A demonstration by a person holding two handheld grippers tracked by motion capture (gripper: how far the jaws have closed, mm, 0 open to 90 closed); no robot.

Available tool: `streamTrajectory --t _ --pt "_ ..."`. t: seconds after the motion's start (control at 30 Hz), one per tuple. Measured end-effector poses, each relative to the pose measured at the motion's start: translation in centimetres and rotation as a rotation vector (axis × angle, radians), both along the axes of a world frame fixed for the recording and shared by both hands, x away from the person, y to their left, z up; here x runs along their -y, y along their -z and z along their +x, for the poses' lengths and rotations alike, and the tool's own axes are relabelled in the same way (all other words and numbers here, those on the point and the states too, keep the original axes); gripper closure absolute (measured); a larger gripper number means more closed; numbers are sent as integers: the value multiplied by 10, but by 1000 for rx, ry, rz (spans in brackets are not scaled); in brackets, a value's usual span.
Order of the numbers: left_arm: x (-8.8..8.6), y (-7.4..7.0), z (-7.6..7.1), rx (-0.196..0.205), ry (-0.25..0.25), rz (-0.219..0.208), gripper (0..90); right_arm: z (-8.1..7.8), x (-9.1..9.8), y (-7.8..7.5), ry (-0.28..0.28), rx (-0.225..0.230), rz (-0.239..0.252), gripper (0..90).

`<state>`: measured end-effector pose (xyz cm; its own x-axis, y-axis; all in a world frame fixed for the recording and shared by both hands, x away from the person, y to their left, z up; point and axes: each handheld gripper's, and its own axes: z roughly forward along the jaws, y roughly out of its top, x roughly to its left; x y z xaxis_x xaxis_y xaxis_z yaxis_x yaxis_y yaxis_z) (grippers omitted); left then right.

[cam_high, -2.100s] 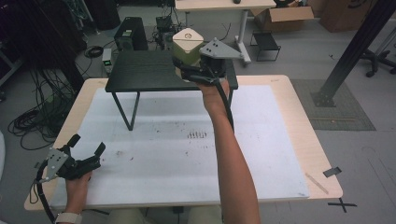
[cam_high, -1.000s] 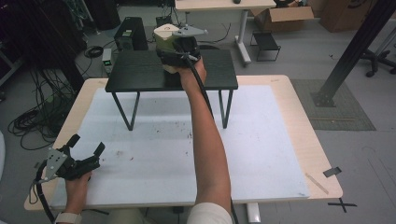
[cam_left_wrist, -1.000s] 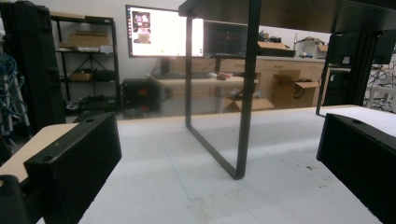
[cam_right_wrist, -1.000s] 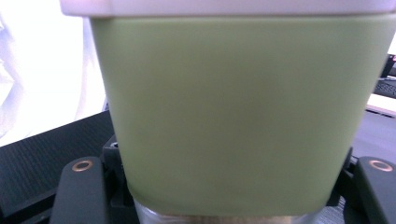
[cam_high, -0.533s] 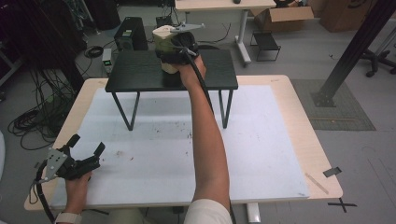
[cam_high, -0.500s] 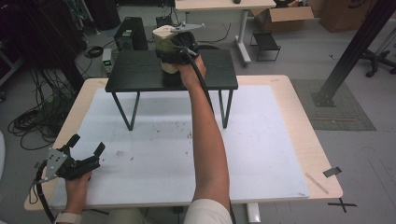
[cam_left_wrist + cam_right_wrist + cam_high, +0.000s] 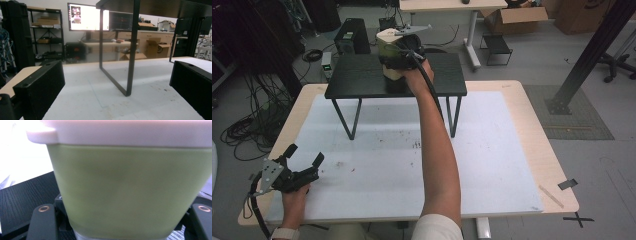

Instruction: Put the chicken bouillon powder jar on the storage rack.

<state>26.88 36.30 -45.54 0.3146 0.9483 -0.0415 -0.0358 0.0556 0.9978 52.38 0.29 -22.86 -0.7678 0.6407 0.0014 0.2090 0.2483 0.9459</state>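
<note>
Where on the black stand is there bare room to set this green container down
The black stand is bare left of the green container, and right of the right gripper toward its far corner. The white mat is open between the left gripper and the forearm.

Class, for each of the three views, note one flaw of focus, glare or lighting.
Right gripper view: the green square container with a white lid is soft, too close; white glare top left. Left gripper view: the bright monitor washes out. High view: sharp, evenly lit.
</note>
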Motion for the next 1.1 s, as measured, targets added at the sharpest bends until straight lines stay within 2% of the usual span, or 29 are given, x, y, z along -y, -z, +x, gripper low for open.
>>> streamTrajectory --t 0.13,0.23,0.47,0.67,1.1 --pt "0 0 0 0 0 0 2 -1 0 0 5 7 -2 273" --pt "0 0 0 0 0 0 2 -1 0 0 12 14 18 223" --pt "0 0 0 0 0 0 2 -3 2 -1 32 14 32 103" --pt "0 0 0 -1 -1 -2 2 -7 8 -3 38 12 53 34" --pt "0 0 0 0 0 -1 2 -26 24 -16 48 14 57 0"
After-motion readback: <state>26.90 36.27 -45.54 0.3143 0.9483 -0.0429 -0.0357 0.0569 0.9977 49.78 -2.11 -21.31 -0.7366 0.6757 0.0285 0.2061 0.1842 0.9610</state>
